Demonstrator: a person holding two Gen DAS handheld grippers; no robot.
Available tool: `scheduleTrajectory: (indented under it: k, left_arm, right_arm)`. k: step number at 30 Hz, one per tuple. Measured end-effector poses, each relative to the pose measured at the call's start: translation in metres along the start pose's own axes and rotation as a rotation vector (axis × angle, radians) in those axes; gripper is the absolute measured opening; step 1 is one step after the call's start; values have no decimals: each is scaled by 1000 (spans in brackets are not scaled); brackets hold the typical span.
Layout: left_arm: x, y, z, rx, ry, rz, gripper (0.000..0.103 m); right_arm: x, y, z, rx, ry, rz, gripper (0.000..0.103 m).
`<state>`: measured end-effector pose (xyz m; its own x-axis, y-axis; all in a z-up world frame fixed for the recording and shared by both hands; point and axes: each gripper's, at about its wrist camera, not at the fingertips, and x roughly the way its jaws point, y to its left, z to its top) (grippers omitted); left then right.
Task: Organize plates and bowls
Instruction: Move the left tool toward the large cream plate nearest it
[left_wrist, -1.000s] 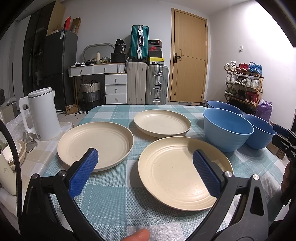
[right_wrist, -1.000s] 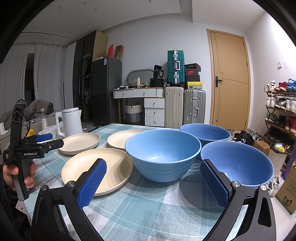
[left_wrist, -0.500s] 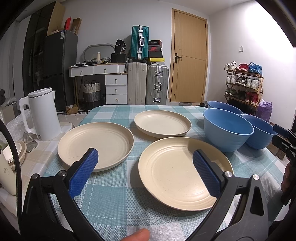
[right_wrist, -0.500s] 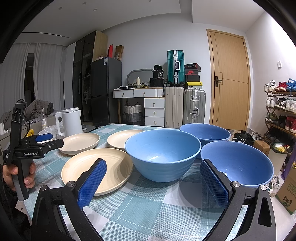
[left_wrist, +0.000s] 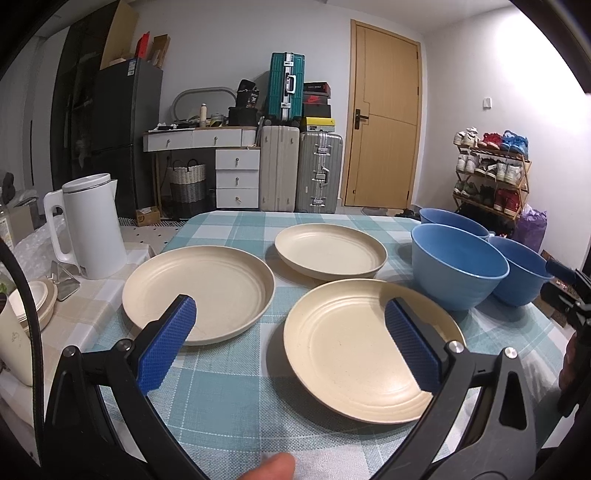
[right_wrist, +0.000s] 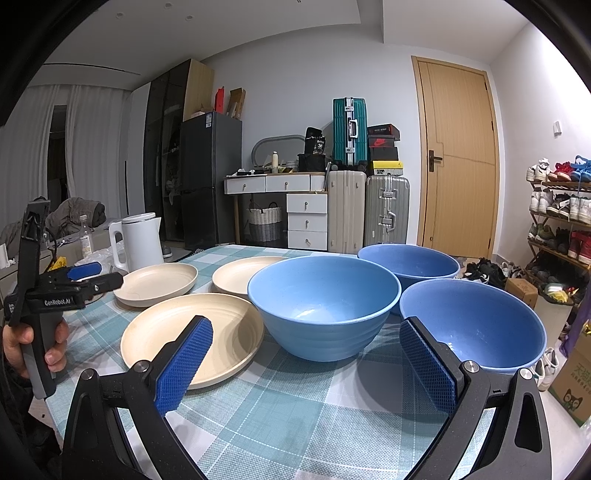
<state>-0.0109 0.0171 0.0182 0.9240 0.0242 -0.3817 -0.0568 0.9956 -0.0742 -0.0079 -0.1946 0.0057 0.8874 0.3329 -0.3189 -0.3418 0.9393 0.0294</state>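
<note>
We are in a lived-in room with a door, suitcases and a shoe rack behind a worktop under a blue-and-white checked cloth.

Low in the left wrist view, our left hand-held gripper hangs with its blue pads spread wide, nothing between them. Just beyond it, lower centre-right, lies the near plate; a second plate sits at centre-left and a third plate above centre.

Low in the right wrist view, our right hand-held gripper is likewise wide apart and empty. Beyond it, mid-frame, stands the near bowl, with a second bowl at lower right and a third bowl above them.

We count three cream plates and three blue bowls, all apart, none stacked. A white kettle stands at the left.

We judge the task barely begun: this is the approach. Next we would need to close on one rim, lift, and set it into its like.
</note>
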Motion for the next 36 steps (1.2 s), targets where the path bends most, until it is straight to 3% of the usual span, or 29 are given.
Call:
scheduleTrajectory:
  k: [19,24,31,36]
  left_arm:
    - [1,1,17,6,84,63,102]
    - [0,9,24,-24,96,77,102]
    - [1,26,33,-36,131,143,102]
    - [4,47,40,-96,156,146,102]
  right_arm:
    - [20,25,30,4,86,85,103]
    - [32,39,43,-4,108,69,103]
    - [46,62,59,-8,122,114,103]
    - [58,75,70,-3,148,158,103]
